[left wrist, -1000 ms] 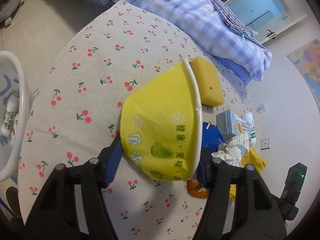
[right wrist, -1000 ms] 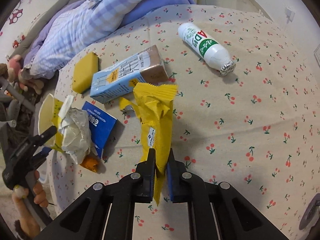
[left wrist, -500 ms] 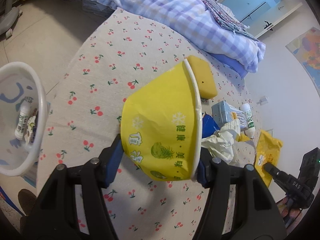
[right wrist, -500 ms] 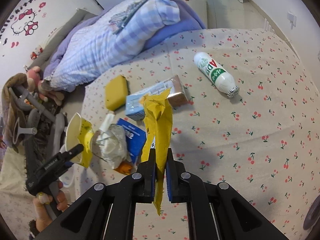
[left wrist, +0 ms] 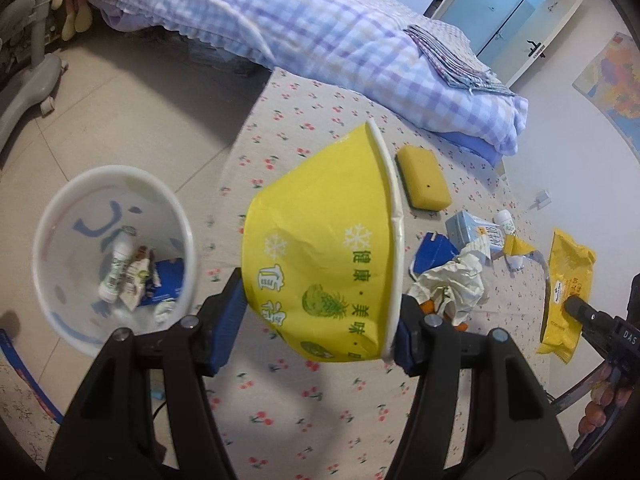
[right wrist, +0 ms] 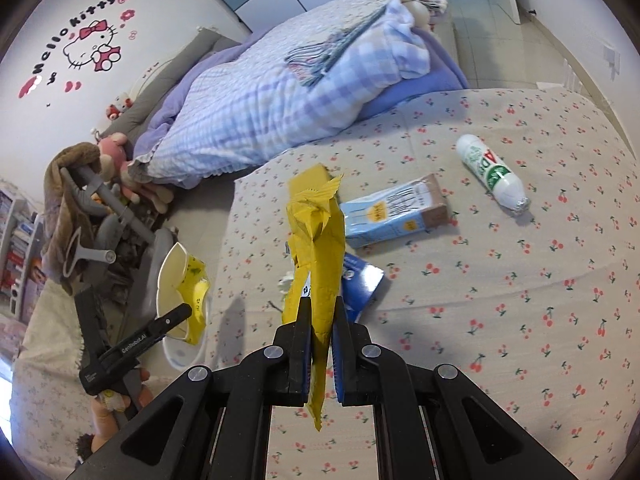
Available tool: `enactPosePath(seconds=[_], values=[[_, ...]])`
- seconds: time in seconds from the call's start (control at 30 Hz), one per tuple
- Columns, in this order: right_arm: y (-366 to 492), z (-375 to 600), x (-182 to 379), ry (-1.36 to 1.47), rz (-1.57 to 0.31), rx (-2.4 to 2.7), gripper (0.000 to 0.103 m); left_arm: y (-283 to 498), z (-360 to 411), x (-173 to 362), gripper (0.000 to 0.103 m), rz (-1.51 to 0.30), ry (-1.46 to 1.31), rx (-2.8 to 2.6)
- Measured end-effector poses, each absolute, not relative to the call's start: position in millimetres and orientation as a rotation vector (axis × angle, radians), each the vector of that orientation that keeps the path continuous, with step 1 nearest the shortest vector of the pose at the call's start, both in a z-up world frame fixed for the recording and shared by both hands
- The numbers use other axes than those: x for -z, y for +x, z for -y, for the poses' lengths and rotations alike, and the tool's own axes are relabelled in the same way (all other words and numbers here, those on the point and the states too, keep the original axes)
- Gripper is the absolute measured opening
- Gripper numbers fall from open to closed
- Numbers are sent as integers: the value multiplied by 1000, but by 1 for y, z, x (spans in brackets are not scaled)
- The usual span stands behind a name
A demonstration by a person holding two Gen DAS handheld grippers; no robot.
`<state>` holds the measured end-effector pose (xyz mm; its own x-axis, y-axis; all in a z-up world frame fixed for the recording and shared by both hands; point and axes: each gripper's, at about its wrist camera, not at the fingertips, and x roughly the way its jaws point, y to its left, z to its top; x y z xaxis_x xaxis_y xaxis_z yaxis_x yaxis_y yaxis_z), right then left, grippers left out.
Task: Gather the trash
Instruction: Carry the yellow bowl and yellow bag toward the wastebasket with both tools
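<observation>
**A:** Your left tongs are spread wide, clamping the crumpled yellow paper bowl sideways at centre frame, ready to tip into the white bin at left.

**B:** And your right tongs are pinched nearly closed on the yellow wrapper, lifted above the desk. Its lower end is hidden between the pads; the bin's contents are hard to read.

A checked quilt lies beside the cherry-print cloth.
</observation>
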<state>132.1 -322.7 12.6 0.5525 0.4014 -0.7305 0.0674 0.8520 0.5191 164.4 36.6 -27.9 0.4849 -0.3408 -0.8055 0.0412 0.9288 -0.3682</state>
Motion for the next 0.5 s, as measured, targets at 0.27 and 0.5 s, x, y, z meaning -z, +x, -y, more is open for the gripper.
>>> enactPosePath(seconds=[0.27, 0.5], values=[[143, 273, -13, 512, -992, -275, 9, 154, -78, 28, 64, -1029, -295, 165], [155, 222, -9, 472, -1020, -336, 9, 148, -129, 35, 64, -1034, -309, 68]])
